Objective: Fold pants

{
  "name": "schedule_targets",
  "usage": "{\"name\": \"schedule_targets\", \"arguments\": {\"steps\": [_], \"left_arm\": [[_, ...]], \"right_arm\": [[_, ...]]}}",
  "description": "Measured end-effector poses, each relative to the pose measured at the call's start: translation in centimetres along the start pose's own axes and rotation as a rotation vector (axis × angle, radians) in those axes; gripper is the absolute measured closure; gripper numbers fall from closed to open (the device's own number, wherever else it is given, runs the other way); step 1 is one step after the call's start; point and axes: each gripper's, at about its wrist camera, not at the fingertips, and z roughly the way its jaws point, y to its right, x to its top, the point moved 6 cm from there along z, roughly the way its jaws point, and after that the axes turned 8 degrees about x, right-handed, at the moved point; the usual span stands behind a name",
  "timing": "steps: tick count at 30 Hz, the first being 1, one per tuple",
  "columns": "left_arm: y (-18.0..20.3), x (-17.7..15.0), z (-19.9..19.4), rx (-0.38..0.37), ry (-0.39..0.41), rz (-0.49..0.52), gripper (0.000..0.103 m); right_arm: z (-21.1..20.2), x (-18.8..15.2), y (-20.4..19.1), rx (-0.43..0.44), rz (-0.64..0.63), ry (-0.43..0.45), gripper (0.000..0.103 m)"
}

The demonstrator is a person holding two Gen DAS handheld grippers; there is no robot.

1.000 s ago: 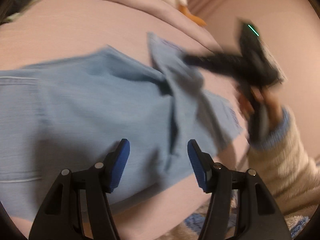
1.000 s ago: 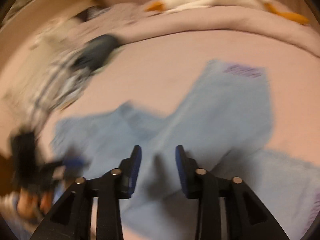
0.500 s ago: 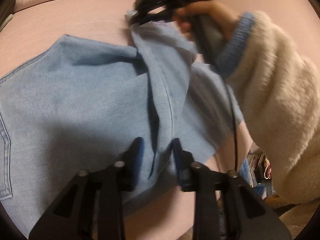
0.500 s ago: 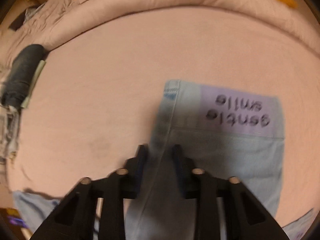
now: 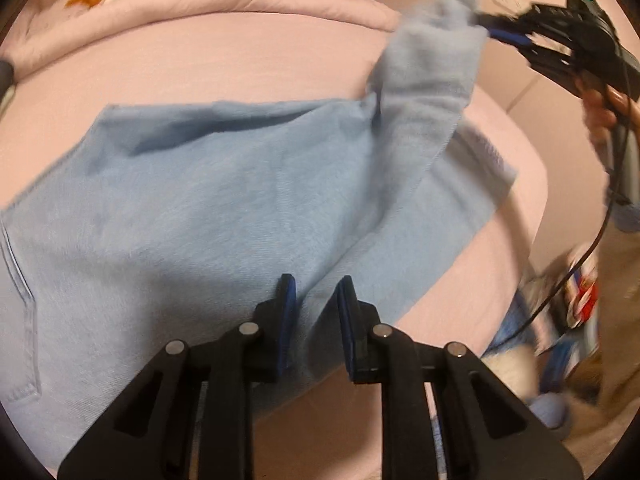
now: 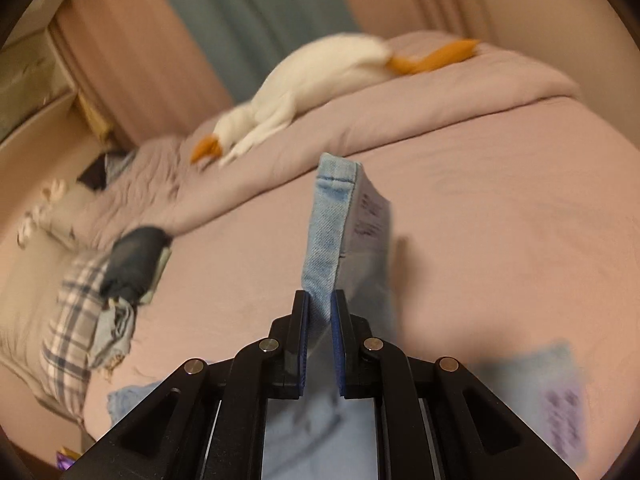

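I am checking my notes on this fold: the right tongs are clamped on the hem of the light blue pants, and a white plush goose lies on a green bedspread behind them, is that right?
Not quite: the bedspread is pink, not green, as the right wrist view shows. The rest stands: the right tongs are clamped on the hem of the light blue pants, and the white plush goose lies behind them.

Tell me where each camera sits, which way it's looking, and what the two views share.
Left wrist: behind the left tongs, looking down across the pants on the bed; right tongs and hand show upper right.
Right wrist: behind the right tongs, clamped on a raised pant hem, facing the toy goose.
Shared: pants, bed, goose.
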Motion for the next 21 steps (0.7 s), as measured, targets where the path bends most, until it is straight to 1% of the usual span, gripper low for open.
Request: {"name": "schedule_targets", "arguments": {"steps": [1,3,4,5,6,7,9,11,12,13,14,16,18,20,21], "left_arm": [[0.4,-0.1,-0.1,0.013,0.002,0.029,0.084],[1.0,-0.1,0.3,0.028,-0.006,0.066,0.084],[1.3,0.1,0.5,0.029,-0.011,0.073,0.084],[1.1,0.1,0.6,0.029,-0.014,0.076,0.085],[1.4,0.2,0.8,0.030,-0.019,0.080,0.085],[1.3,0.3,0.8,0.030,-0.022,0.083,0.085],[1.7,0.5,1.0,0.035,-0.030,0.098,0.085],[0.3,0.5,0.4,0.036,-0.039,0.107,0.085],[0.3,0.8,0.4,0.038,-0.043,0.114,0.085],[0.3,0.8,0.3,0.041,-0.046,0.121,0.085],[-0.1,0.8,0.0,0.044,-0.048,0.126,0.085],[0.5,1.1,0.5,0.055,-0.045,0.142,0.085],[1.0,1.2,0.7,0.065,-0.039,0.156,0.086],[1.0,1.1,0.9,0.071,-0.036,0.163,0.086],[1.2,1.3,1.0,0.073,-0.034,0.165,0.086]], "right_arm": [[-1.7,-0.9,1.2,-0.010,0.026,0.009,0.091],[-2.2,-2.1,2.8,-0.053,0.066,0.018,0.091],[-3.1,-3.4,4.1,-0.069,0.102,0.018,0.091],[-2.2,-4.2,4.6,-0.086,0.138,0.011,0.091],[-2.8,-5.4,6.0,-0.097,0.168,0.003,0.091],[-2.5,-6.4,7.0,-0.108,0.213,-0.006,0.091],[-2.0,-9.3,10.0,-0.144,0.317,-0.053,0.091],[-1.2,-11.8,12.5,-0.177,0.394,-0.083,0.091],[-0.9,-12.5,13.1,-0.189,0.417,-0.084,0.091],[-0.9,-12.8,13.7,-0.149,0.455,-0.050,0.091],[-1.1,-12.6,13.9,-0.123,0.484,-0.028,0.091],[-1.4,-11.9,14.7,-0.057,0.582,0.031,0.091],[-1.7,-11.0,15.1,-0.041,0.617,0.080,0.089],[-1.9,-10.4,15.4,-0.028,0.635,0.111,0.080],[-1.6,-10.2,15.6,-0.025,0.646,0.113,0.080]]}}
